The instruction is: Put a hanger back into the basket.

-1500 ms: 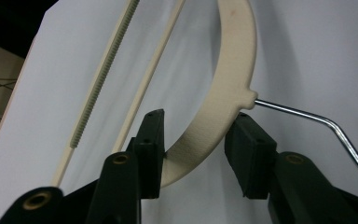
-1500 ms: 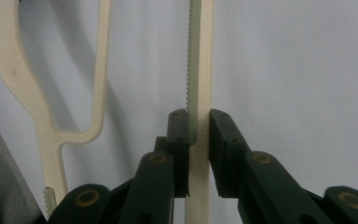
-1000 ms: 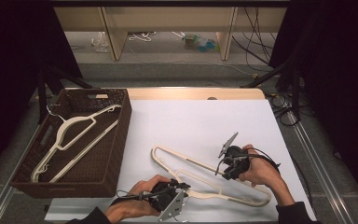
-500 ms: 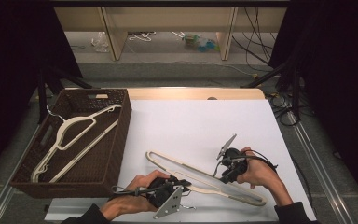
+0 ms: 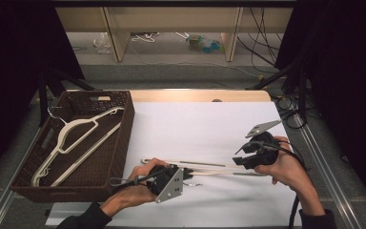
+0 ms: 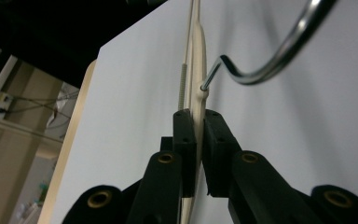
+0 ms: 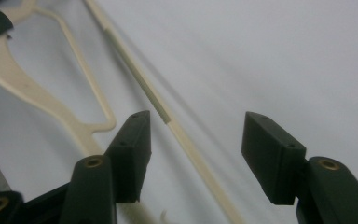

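Your left gripper (image 5: 187, 172) was clamped on the cream plastic clothes hanger with a metal hook (image 5: 205, 168), just below the hook's neck, probably so it would hang edge-on above the white table (image 5: 200, 124). Your right gripper (image 5: 240, 151) had just been opening, its jaws spread around the hanger's lower bar without pressing it, seemingly handing over the load. Another cream hanger (image 5: 76, 138) lay inside the brown wicker basket (image 5: 124, 124), likely the destination.

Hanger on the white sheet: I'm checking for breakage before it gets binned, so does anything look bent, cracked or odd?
Nothing looks damaged. The cream hanger is tipped on edge, clamped near its metal hook by the left gripper. The right gripper is open around its bar, not gripping.
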The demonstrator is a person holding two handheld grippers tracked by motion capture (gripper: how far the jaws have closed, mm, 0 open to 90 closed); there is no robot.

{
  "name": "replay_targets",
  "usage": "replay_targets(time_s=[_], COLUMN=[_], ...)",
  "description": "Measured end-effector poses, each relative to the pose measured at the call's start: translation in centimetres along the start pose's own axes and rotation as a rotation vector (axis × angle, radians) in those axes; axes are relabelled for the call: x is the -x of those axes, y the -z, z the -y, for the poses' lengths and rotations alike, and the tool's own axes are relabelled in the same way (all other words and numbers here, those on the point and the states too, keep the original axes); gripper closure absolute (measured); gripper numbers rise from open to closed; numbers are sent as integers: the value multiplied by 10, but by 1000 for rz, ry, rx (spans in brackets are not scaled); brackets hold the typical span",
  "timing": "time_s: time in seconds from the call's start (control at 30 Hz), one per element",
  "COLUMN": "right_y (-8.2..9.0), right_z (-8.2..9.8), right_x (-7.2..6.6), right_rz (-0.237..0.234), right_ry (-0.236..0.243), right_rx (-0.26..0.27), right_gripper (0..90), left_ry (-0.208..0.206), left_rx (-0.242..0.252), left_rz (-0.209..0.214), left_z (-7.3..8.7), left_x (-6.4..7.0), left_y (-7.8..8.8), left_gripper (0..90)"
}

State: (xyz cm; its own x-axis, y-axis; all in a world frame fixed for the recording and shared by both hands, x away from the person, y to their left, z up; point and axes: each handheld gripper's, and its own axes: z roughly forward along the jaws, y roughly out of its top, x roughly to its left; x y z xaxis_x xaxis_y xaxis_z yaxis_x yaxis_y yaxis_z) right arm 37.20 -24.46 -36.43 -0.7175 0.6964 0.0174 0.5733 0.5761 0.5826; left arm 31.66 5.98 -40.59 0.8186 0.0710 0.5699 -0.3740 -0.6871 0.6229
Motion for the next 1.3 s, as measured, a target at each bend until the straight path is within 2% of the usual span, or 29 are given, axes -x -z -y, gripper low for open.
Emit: replay_targets(time_s=[0.03, 0.1, 0.17, 0.2, 0.23, 0.27, 0.3, 0.33, 0.37, 0.4, 0.53, 0.57, 0.63, 0.7, 0.77, 0.8, 0.83, 0.87, 0.9, 0.93, 0.97, 1.0, 1.07, 1.1, 1.17, 1.2, 1.23, 1.27, 1.3], right_y=[9, 20, 29, 32, 36, 37, 41, 40, 43, 43, 41, 40, 35, 31, 27, 26, 25, 25, 24, 23, 21, 23, 19, 19, 17, 17, 15, 15, 14], right_z=[0, 1, 2, 2, 3, 4, 4, 4, 5, 6, 13, 15, 19, 22, 26, 27, 28, 28, 29, 30, 30, 30, 32, 33, 35, 36, 37, 38, 39], right_x=[4, 7, 9, 10, 11, 11, 11, 10, 10, 9, 4, 3, 0, -3, -4, -5, -8, -8, -10, -11, -12, -14, -16, -18, -20, -19, -21, -20, -22], right_rz=[-9, 1, 11, 19, 24, 31, 23, 39, 38, 39, 58, 59, 52, 43, 37, 31, 32, 18, 18, 15, 7, 2, 11, -2, -6, -6, -14, -17, -16], right_ry=[-2, -22, -57, -51, -68, -61, -72, -68, -65, -67, -60, -62, -62, -70, -60, -56, -65, -57, -48, -53, -40, -63, -38, -55, -66, -49, -69, -51, -65], right_rx=[33, 84, 112, 129, 145, 171, 152, 194, 172, 178, 214, 211, 204, 182, 173, 163, 170, 155, 151, 168, 172, 145, 163, 141, 140, 134, 133, 123, 126], right_gripper=[420, 404, 393, 384, 381, 382, 381, 381, 378, 372, 373, 371, 372, 371, 372, 372, 372, 372, 372, 372, 372, 373, 373, 373, 373, 373, 373, 373, 373], left_ry=[14, 42, 85, 90, 101, 127, 149, 170, 191, 258, 364, 397, 434, 522, 627, 664, 681, 724, 737, 776, 791, 811, 864, 878, 901, 916, 927, 947, 957], left_rx=[-8, -18, -24, -42, -45, -43, -42, -46, -46, -44, -39, -31, -25, -7, 23, 36, 45, 59, 70, 81, 84, 95, 114, 121, 127, 134, 138, 149, 157], left_rz=[-9, -20, -29, -39, -42, -57, -61, -71, -74, -75, -104, -110, -112, -113, -115, -103, -100, -95, -91, -88, -87, -83, -74, -72, -72, -70, -68, -63, -58], left_z=[0, 1, 3, 4, 4, 5, 6, 7, 7, 9, 14, 15, 19, 23, 25, 27, 28, 29, 30, 31, 31, 33, 34, 35, 35, 35, 35, 36, 36], left_x=[-3, -8, -15, -20, -22, -26, -28, -31, -34, -39, -51, -54, -61, -67, -70, -71, -72, -72, -73, -74, -74, -76, -77, -78, -79, -79, -80, -80, -81], left_y=[1, 2, 2, 4, 4, 6, 7, 8, 9, 12, 21, 24, 31, 38, 45, 49, 51, 56, 59, 62, 65, 69, 74, 77, 84, 88, 93, 98, 101], left_gripper=[849, 852, 853, 853, 854, 855, 855, 855, 855, 854, 854, 854, 856, 856, 857, 858, 858, 858, 857, 858, 858, 858, 858, 858, 858, 858, 858, 858, 858])
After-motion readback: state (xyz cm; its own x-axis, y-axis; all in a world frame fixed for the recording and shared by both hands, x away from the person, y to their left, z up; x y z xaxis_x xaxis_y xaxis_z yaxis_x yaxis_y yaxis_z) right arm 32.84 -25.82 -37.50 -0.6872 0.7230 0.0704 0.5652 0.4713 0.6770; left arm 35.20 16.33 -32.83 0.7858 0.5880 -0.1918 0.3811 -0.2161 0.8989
